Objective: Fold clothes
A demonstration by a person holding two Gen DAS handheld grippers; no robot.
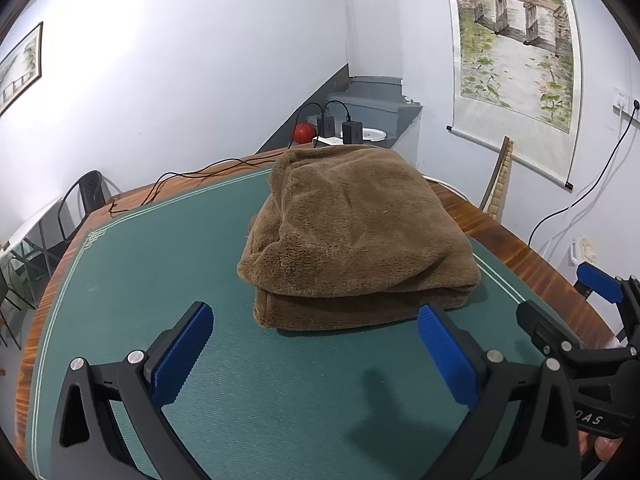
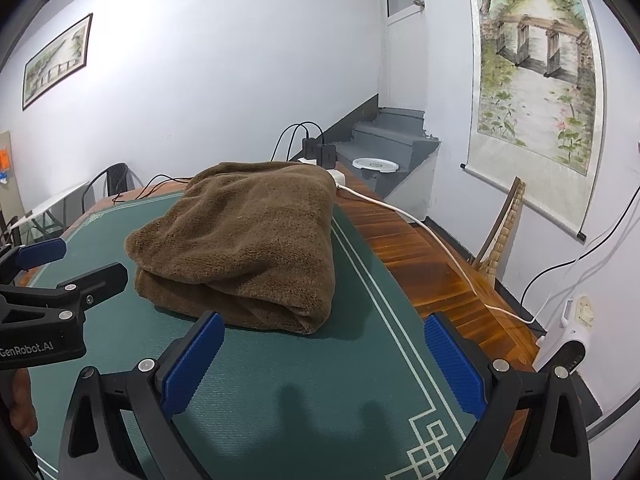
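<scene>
A brown fleece garment (image 1: 352,236) lies folded in a thick stack on the green table mat (image 1: 160,272); it also shows in the right wrist view (image 2: 248,240). My left gripper (image 1: 316,320) is open and empty, held just in front of the stack's near edge. My right gripper (image 2: 324,332) is open and empty, in front of the stack's right corner. The right gripper shows at the right edge of the left wrist view (image 1: 568,304), and the left gripper at the left edge of the right wrist view (image 2: 76,264).
The mat (image 2: 320,380) covers a wooden table (image 2: 404,248). A white cable (image 2: 420,224) and black chargers (image 2: 320,154) lie along the table's far right side. Black cables (image 1: 192,176) trail at the far left. A chair (image 1: 86,196) stands beyond the table.
</scene>
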